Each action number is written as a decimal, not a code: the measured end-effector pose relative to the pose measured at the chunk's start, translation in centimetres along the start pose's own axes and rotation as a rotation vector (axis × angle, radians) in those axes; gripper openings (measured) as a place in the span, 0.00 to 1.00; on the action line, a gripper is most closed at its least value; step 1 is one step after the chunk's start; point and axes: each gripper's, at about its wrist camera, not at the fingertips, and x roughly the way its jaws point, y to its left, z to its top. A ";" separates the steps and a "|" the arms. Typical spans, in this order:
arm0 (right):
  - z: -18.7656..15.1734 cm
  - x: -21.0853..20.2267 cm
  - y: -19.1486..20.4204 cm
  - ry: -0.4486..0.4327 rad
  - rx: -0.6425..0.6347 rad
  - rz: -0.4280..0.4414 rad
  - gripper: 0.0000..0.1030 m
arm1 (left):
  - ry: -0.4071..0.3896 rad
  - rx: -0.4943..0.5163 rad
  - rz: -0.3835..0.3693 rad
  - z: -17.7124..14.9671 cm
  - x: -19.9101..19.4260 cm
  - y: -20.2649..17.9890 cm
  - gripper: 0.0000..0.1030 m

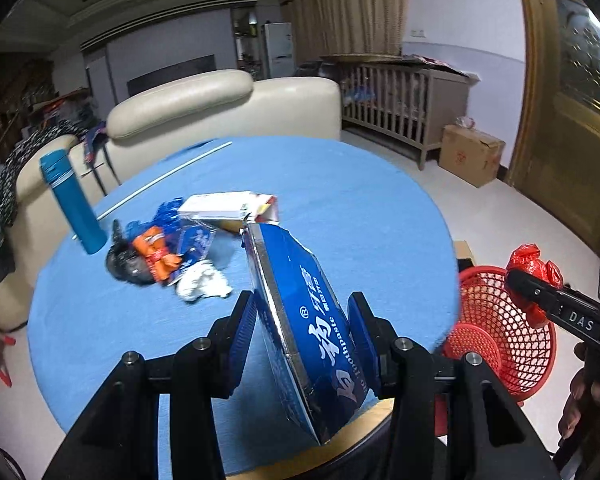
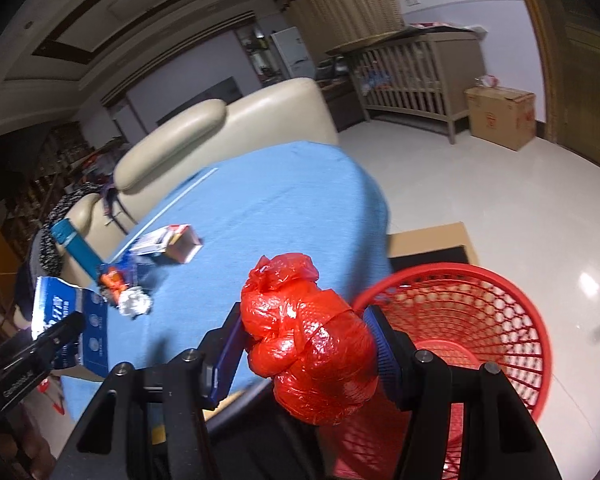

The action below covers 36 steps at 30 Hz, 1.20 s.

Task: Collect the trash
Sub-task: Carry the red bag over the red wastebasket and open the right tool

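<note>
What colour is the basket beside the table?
Red, an open mesh basket; the right wrist view shows it best.

Cream sofa [image 1: 228,108], crib [image 1: 400,100], cardboard box [image 1: 470,154] behind table.

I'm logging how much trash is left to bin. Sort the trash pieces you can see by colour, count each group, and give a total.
Blue: 2, the toothpaste box in the left hand-held gripper and a crumpled blue wrapper
Red: 1, plastic bag in the right hand-held gripper
Orange: 1, wrapper
White: 2, crumpled tissue, open carton
Black: 1, bag
Total: 7
</note>
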 end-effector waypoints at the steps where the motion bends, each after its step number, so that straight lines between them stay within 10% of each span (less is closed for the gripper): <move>1: 0.1 0.0 -0.6 0.004 0.008 -0.012 0.60 | 0.001 0.009 -0.006 0.1 0.1 -0.4 0.48; 36: -2.4 0.9 -11.1 0.173 0.149 -0.250 0.62 | 0.038 0.275 -0.189 1.2 2.7 -14.9 0.48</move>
